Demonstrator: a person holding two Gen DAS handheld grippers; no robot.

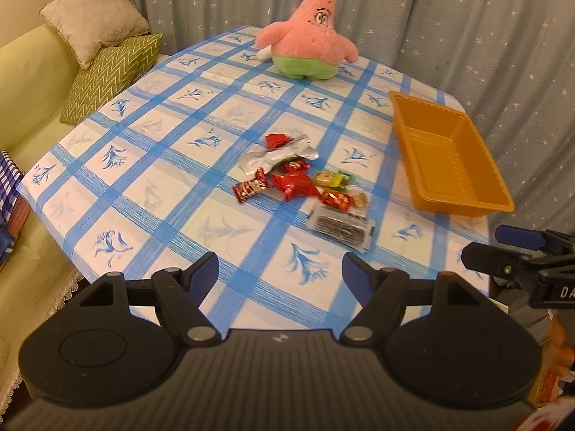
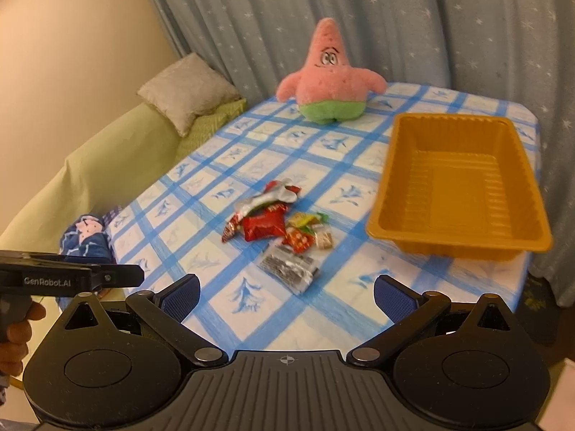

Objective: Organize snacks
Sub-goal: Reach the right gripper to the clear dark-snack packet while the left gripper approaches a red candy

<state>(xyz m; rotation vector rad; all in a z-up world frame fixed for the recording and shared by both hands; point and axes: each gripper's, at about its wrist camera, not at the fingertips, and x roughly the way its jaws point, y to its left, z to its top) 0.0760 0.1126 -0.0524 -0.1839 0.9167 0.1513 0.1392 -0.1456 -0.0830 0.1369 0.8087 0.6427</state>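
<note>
**Snack pile mid-counter, tray empty, both tongs open**

On the counter (image 1: pixel 151 165), under a blue-and-white checked cloth with flower prints, everything sits apart from the tongs. Behind it: star-print curtain (image 1: pixel 449 18); to the left a yellow-green sofa (image 1: pixel 25 82) with a beige cushion (image 1: pixel 93 18) and a green zigzag cushion (image 1: pixel 107 75).

Far edge of counter: pink starfish plush (image 1: pixel 309 39) with green shorts, upright, facing the cameras.

Right side of counter: orange plastic tray (image 2: pixel 460 183), rectangular, ribbed inside, nothing in it. Well apart from the plush, near the snacks but not touching them.

Centre of counter: snack pile (image 1: pixel 302 179), loosely heaped. Items, big to small:
- crumpled silver wrapper (image 1: pixel 284 154), far side of pile, a red piece beside it
- clear pack with dark contents (image 1: pixel 341 228), nearest the cameras
- red packet (image 1: pixel 294 183), middle of pile
- small red candy (image 1: pixel 249 188), at left edge
- yellow-green candy (image 1: pixel 330 179) and small tan sweets (image 1: pixel 361 199), right edge, touching neighbours

Left tongs (image 1: pixel 280 273): jaws spread wide, nothing between them, held at the near edge of the counter, short of the pile.

Right tongs (image 2: pixel 285 294): jaws likewise spread wide, holding nothing, at the near edge, clear pack just ahead. Each unit shows at the margin of the other's view.
</note>
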